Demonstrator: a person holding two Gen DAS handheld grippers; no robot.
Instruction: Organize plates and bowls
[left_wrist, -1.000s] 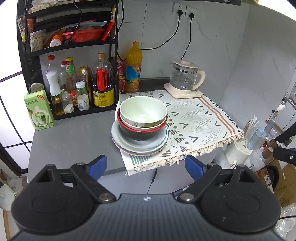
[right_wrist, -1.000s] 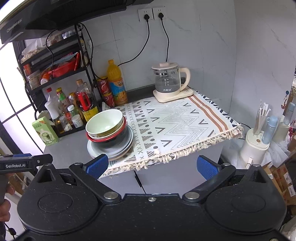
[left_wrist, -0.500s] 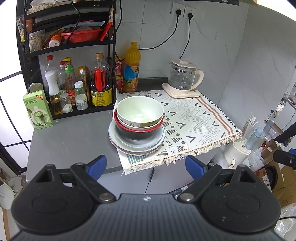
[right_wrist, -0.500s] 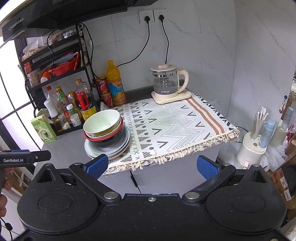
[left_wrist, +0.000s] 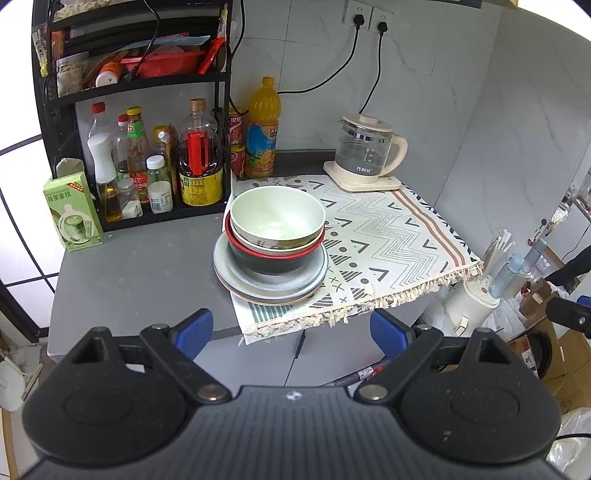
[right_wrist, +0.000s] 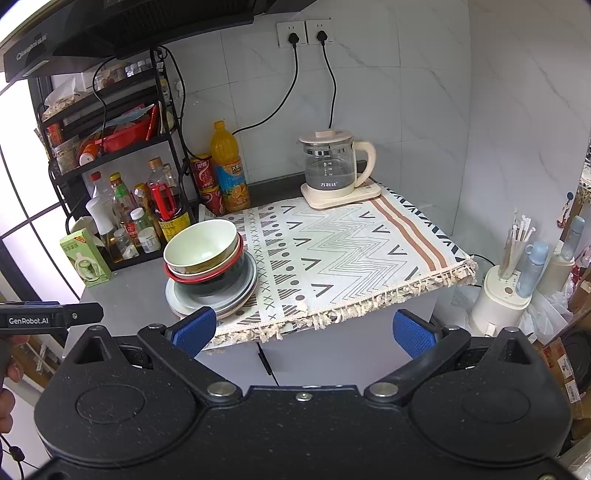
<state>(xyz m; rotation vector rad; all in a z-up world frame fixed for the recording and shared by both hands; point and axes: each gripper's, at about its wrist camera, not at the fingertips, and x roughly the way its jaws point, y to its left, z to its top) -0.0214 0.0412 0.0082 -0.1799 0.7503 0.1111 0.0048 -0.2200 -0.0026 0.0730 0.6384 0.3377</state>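
Both cameras are shifting relative to the counter, and nothing on it is moving. In the left wrist view the stack (left_wrist: 271, 254) of bowls and plates is drifting left between the first two pictures and is now sitting slightly higher again, with the kettle (left_wrist: 365, 153) tracking the same way. In the right wrist view the stack (right_wrist: 210, 267) is sliding left and up, then dropping a little, and the cloth (right_wrist: 351, 251) is following. The left gripper (right_wrist: 51, 317) at that view's left edge is rising slightly in frame, then settling lower. Both grippers' jaws are holding the same wide spread.
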